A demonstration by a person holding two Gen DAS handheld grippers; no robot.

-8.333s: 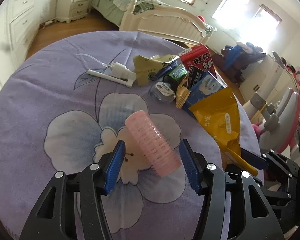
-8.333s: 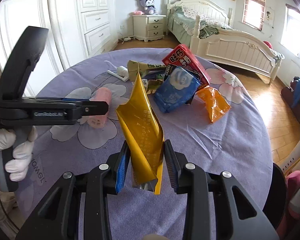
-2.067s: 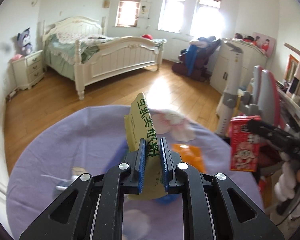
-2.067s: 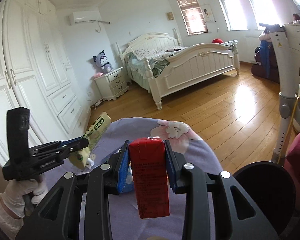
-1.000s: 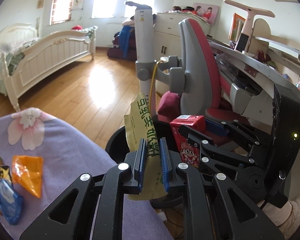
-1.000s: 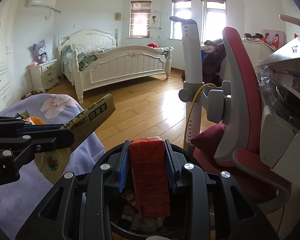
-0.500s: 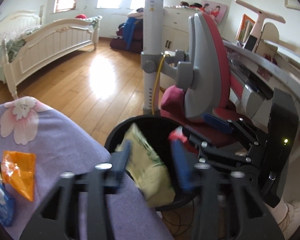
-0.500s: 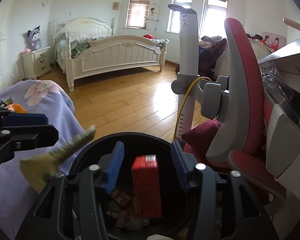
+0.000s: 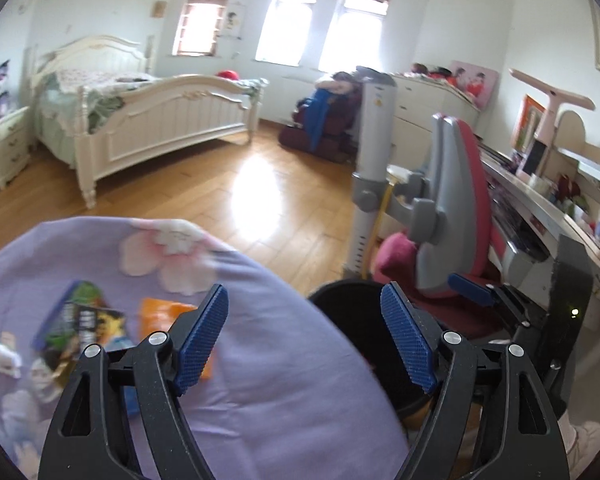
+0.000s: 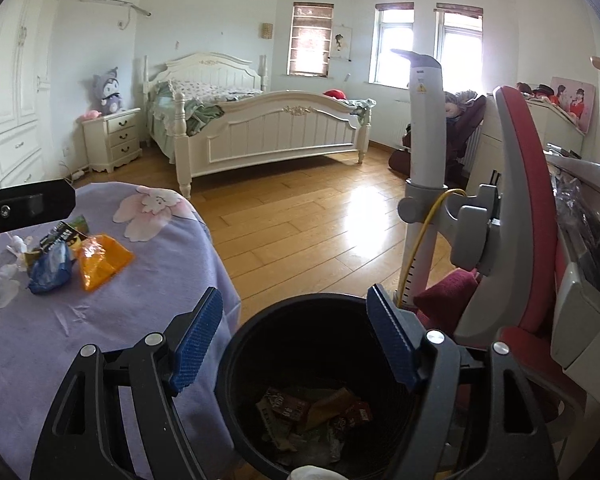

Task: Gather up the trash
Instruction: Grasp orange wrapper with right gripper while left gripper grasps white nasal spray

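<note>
Left gripper (image 9: 302, 340) hangs over the rim of the lilac-clothed bench (image 9: 284, 392), its jaws spreading apart with nothing between the blue pads; through the gap only cloth and the dark edge of the bin (image 9: 352, 312) show. Off to its left on the bench lies what is left to collect: a dark green-and-black wrapper (image 9: 80, 316), partly blurred, an orange wrapper (image 9: 160, 312) partly hidden behind the left finger, and a small white object (image 9: 0, 360) at the far edge that is too blurred to name.

Moving rightward, the right gripper (image 10: 296, 338) is held directly above the black bin (image 10: 236, 364), which stands on the floor just beside the bench. Its jaws too are widening and hold nothing. Down in the bin a layer of wrappers and small cartons (image 10: 312, 408) covers the bottom, so a good share of the trash is already in. From this view the remaining pile reads more clearly: a blue packet (image 10: 50, 268) touching the orange wrapper (image 10: 100, 262), with the dark wrapper (image 10: 62, 236) just behind them.

My judgement is that the task is well past halfway: both grippers are empty over or beside the bin, and a small cluster of three or four pieces on the bench awaits another trip. Whether more trash lies beyond the left edge of either view cannot be told.
</note>
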